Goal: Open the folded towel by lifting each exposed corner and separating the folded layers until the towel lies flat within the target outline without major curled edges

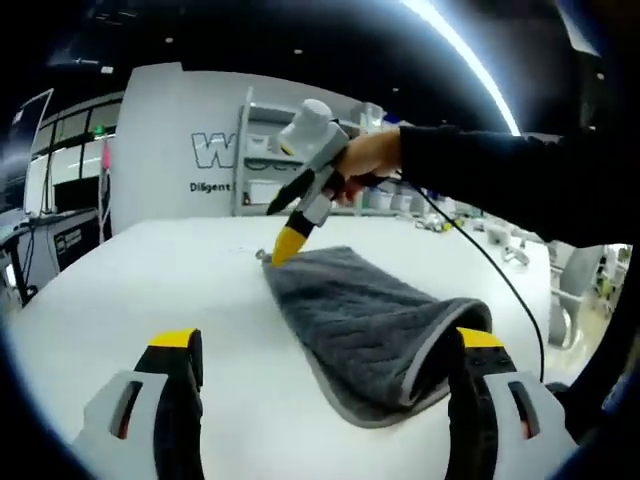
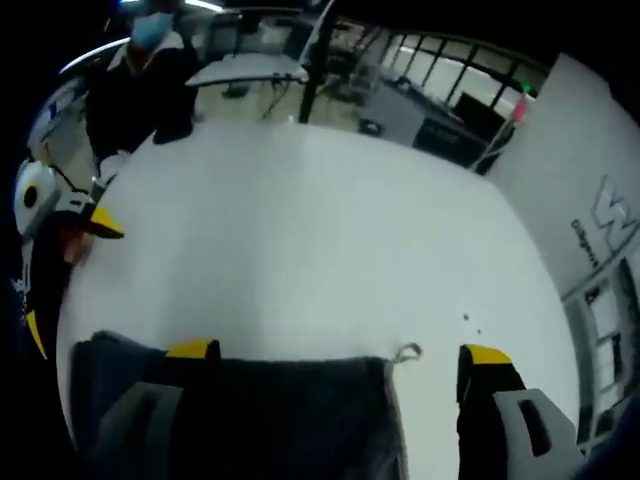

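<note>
A folded grey towel (image 1: 370, 320) with a lighter hem lies on the white table (image 1: 150, 280). My left gripper (image 1: 328, 345) is open, its yellow-tipped jaws wide apart at the towel's near end, and the right jaw stands against the towel's raised fold. A hand holds my right gripper (image 1: 285, 245) tip-down at the towel's far corner. In the right gripper view my right gripper (image 2: 340, 352) is open over the towel (image 2: 260, 410). Its left jaw is above the cloth and its right jaw is beyond the corner loop (image 2: 407, 352). The left gripper (image 2: 60, 215) shows at the left edge.
A black cable (image 1: 500, 280) trails from the right gripper over the table's right side. A white wall with lettering (image 1: 215, 150) and shelves stand behind the table. A person in dark clothes (image 2: 150, 80) is past the far edge. The bare tabletop (image 2: 300, 220) stretches ahead.
</note>
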Demonstrator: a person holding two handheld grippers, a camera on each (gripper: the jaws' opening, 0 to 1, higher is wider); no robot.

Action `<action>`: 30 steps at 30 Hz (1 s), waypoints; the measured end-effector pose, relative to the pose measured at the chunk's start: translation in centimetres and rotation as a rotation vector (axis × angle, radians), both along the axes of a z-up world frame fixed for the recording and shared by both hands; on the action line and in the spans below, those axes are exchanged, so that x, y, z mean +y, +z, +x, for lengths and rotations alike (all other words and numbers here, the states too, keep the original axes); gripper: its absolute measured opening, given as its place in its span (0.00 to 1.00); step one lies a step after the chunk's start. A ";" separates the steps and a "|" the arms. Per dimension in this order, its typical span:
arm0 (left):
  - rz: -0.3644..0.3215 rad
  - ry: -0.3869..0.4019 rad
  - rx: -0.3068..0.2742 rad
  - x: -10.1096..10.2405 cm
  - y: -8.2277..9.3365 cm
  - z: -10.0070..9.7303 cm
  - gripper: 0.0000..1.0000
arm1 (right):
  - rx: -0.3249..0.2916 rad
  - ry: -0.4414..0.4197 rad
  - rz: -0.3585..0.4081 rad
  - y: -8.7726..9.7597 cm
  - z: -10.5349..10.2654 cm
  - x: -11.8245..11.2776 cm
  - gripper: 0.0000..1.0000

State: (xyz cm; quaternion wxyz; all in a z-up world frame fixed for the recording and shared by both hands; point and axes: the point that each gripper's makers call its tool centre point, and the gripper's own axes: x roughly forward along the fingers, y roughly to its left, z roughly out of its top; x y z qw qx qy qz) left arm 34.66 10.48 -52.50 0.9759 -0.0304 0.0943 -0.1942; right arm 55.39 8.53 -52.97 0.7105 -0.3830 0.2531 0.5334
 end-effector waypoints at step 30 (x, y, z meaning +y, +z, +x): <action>-0.503 -0.108 0.233 -3.6 0.2 -2.6 0.78 | 0.032 0.171 -0.174 1.4 0.5 -2.2 0.85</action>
